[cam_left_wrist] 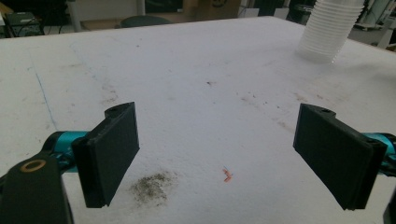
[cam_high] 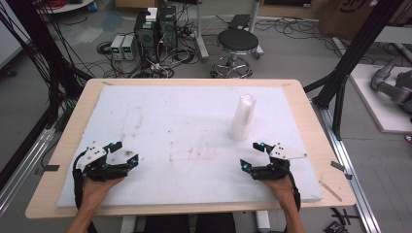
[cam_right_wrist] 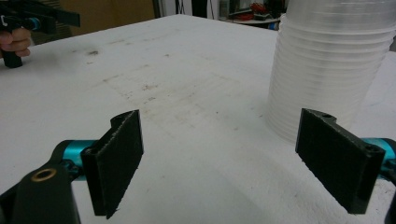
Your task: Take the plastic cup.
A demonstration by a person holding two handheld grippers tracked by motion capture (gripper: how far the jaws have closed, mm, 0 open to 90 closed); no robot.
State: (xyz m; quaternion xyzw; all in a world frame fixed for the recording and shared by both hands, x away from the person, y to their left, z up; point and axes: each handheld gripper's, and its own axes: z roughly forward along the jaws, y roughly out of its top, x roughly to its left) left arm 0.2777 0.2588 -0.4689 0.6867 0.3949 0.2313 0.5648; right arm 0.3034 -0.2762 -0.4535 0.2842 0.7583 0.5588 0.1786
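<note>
Both my grippers, left (cam_high: 122, 153) and right (cam_high: 252, 156), rest on the white foam-covered desk (cam_high: 184, 121), jaws spread wide, empty. Just beyond the right one, a translucent plastic cup stack (cam_high: 243, 116) stands upright, long axis vertical.

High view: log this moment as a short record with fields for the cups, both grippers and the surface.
cups: stack of clear plastic cups, upside down, standing upright on the right half of the white pad
left gripper: open, nothing between the jaws, low over the near left of the pad
right gripper: open, nothing between the jaws, just short of the stack
contact: neither gripper touches the stack
surface: white pad on a wooden table, with dirty smudges
</note>
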